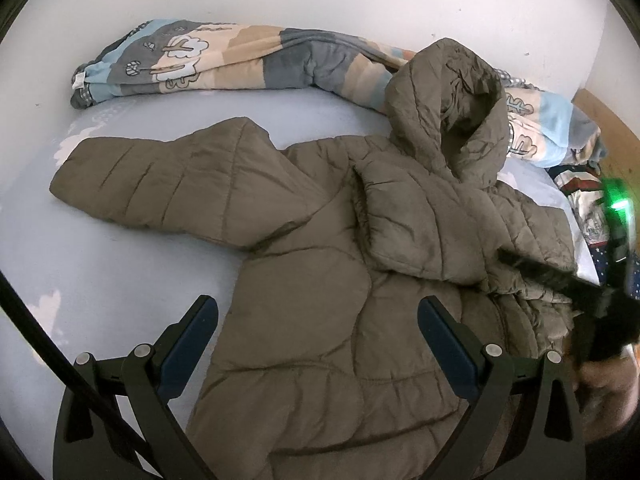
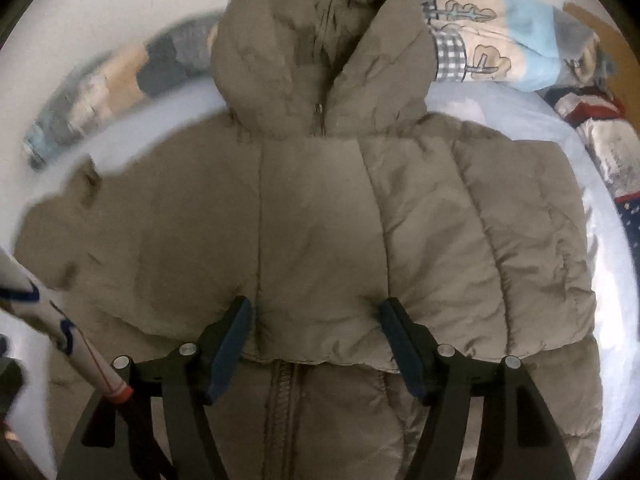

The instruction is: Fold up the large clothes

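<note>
While the olive puffer jacket is lying spread on the bed, the left tool is hovering open over its hem, and the right tool is straddling a folded edge, open. Folding the spread-out sleeve inward is probably best.
</note>
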Tool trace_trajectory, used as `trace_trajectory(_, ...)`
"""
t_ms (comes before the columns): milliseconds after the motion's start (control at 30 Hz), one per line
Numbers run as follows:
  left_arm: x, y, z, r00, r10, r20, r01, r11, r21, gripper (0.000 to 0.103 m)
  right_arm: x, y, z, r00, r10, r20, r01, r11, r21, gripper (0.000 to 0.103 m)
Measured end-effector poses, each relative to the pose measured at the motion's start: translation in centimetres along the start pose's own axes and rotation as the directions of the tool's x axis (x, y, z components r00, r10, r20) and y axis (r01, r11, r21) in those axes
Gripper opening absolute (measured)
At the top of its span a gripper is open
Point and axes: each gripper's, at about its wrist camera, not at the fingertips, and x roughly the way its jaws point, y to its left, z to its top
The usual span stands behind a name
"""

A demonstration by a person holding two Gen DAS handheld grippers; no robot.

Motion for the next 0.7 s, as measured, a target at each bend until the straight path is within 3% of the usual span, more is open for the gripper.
trace_trajectory(67,0.1,-0.1,0.0,1.000,0.000,-0.005,0.000,1.000,-0.001,0.100,-1.8,-1.8,0.6,0.997,0.007,0.071,-0.010,0.999,0.047,0.072)
trace_trajectory(133,0.1,-0.1,-0.1,1.000,0.000,-0.008,0.000,1.000,0.000,0.100,-2.2,-2.9,0.9,0.996,-0.042,0.084,0.036,0.997,0.070,0.074)
trace_trajectory(233,0.2,-0.2,-0.1,1.000,0.006,-0.010,-0.006,1.000,0.006,0.100,0.1,-5.2,0.9,0.991,-0.131,-0.019,0.132,0.986,0.099,0.074)
trace_trajectory(267,0.3,-0.3,-0.1,1.000,0.006,-0.014,-0.006,1.000,0.009,0.100,1.6,-6.2,0.5,0.992,-0.106,-0.067,0.113,0.986,0.119,0.074)
trace_trajectory(433,1.9,-1.2,-1.0,0.996,0.036,-0.082,-0.031,0.998,0.054,0.100,0.8,-6.2,-0.4,0.996,-0.071,-0.045,0.076,0.991,0.107,0.075)
trace_trajectory(567,3.3,-2.3,-2.6,0.987,0.072,-0.146,-0.054,0.991,0.120,0.100,-3.7,-6.3,-1.6,1.000,0.019,-0.009,-0.017,0.986,0.164,0.076)
trace_trajectory(700,5.1,-3.1,-4.6,0.972,0.073,-0.224,-0.037,0.986,0.161,0.100,-8.2,-5.2,-5.4,0.998,0.061,-0.002,-0.061,0.990,0.126,0.076)
